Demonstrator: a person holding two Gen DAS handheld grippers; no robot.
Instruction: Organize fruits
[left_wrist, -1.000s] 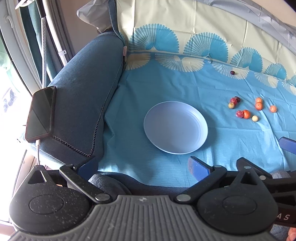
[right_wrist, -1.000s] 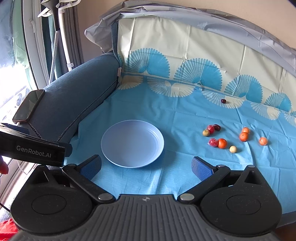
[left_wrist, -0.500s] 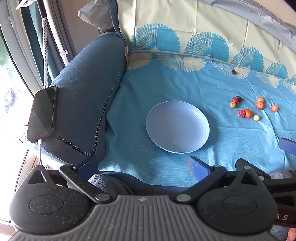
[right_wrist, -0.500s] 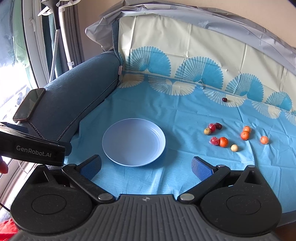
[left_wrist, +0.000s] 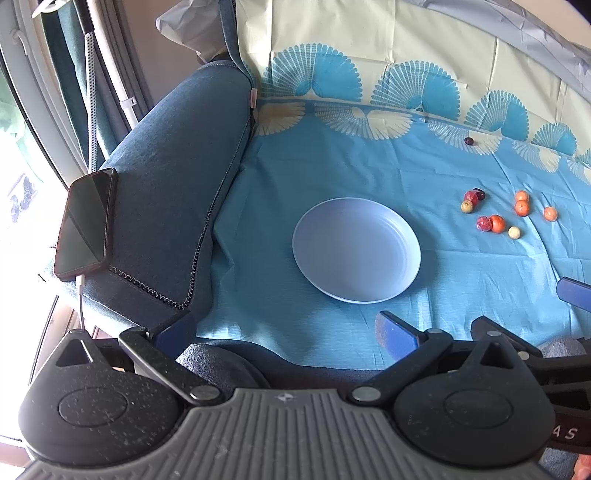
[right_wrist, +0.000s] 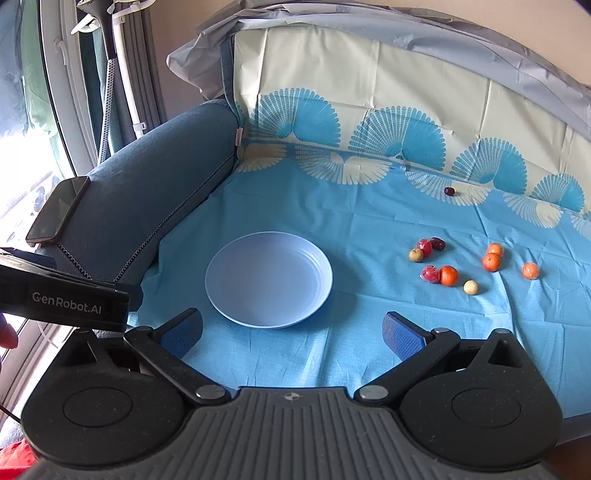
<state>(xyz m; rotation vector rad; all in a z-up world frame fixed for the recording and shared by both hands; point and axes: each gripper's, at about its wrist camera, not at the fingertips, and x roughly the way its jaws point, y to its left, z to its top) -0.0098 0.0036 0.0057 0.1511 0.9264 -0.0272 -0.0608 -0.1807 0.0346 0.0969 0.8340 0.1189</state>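
A pale blue plate (right_wrist: 268, 279) lies empty in the middle of a sofa seat covered by a blue patterned cloth (right_wrist: 332, 206). To its right, well apart from the plate, a loose cluster of small fruits (right_wrist: 448, 276) is scattered on the cloth: several orange ones, two pale round ones, some red ones, and one dark fruit (right_wrist: 449, 191) alone farther back near the seat's rear edge.

The left tongs (left_wrist: 284, 326) and right tongs (right_wrist: 291, 328) are both spread wide and hold nothing, hovering at the near edge of the seat.

The fruits are judged light, round and prone to rolling on the soft cloth. The red one beside an orange (right_wrist: 430, 274) seems wrapped in shiny film and may be slippery. Each is best taken across its widest middle, with gentle pressure to avoid bruising.

The exact kinds of fruit are too small to make out. A phone (left_wrist: 85, 223) rests on the sofa arm (left_wrist: 173, 206). The cloth's right edge is cut off.
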